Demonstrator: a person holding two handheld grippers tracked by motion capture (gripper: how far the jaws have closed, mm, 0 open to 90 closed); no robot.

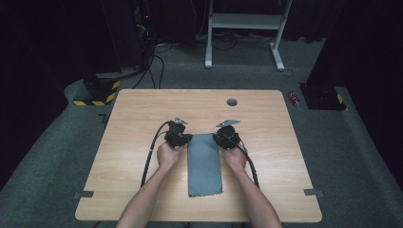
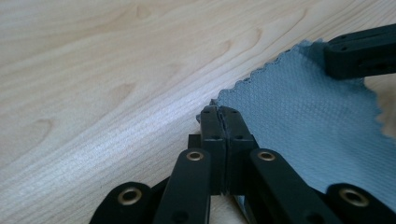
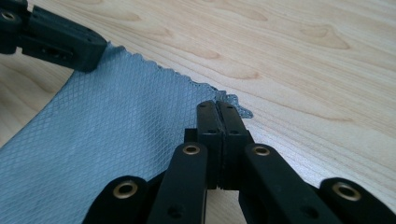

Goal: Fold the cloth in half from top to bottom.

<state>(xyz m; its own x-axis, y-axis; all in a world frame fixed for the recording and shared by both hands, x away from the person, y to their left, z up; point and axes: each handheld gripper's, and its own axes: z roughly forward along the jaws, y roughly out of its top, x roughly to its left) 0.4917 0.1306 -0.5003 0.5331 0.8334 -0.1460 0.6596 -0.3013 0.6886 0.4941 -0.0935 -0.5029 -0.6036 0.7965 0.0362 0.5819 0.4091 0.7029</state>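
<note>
Both far corners of cloth pinched

Mostly bare wooden table around both tools. Grey cloth lies flat between them, running back toward the person. Left gripper jaws pressed together on its far-left corner, right gripper likewise on far-right corner. Corner tips are hidden inside jaws. Small grey grommet sits beyond.

Grey textured cloth: far corners covered by the closed black jaws; in the left gripper view cut off by the right and bottom edges, in the right gripper view by the left and bottom edges.

Small red object on the grey carpet, far right of the wooden table: too small to identify.

Person's forearms: cut off by the bottom edge.

White metal frame, far side: top cropped.
</note>
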